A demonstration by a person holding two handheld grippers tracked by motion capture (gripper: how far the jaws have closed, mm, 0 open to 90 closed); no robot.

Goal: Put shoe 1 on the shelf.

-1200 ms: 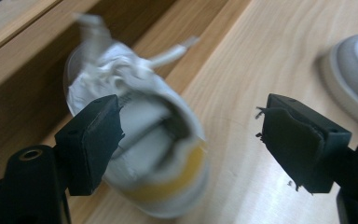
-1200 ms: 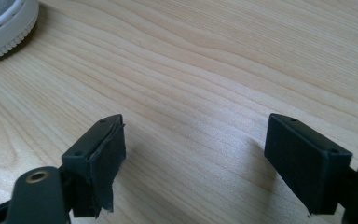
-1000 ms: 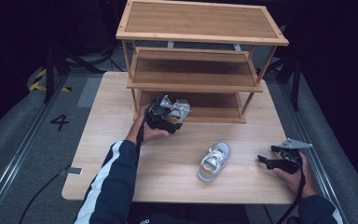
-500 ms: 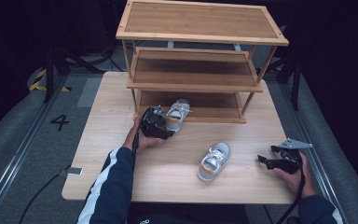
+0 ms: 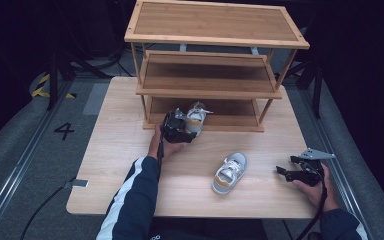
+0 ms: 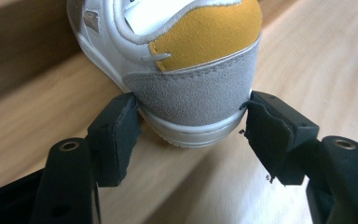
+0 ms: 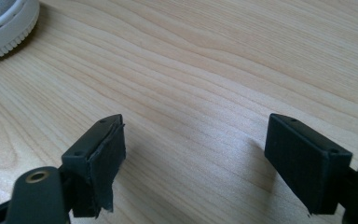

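Placing a shoe (image 5: 196, 118) at the rack's (image 5: 215, 95) bottom shelf.
Left gripper (image 6: 191, 123) fingers pinch only the heel, so the shoe may tip; right gripper (image 7: 193, 154) fingers spread, empty.

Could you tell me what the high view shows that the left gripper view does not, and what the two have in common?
The high view alone takes in the three-tier wooden rack, a second shoe lying on the table, and the right gripper resting near the table's right edge with its jaws open. The left gripper view alone gives the close detail: the left gripper has its black jaws pressed on either side of the shoe's grey heel, under a yellow patch. Both show that held shoe at the rack's bottom shelf, with the jaws having just been closing on it.
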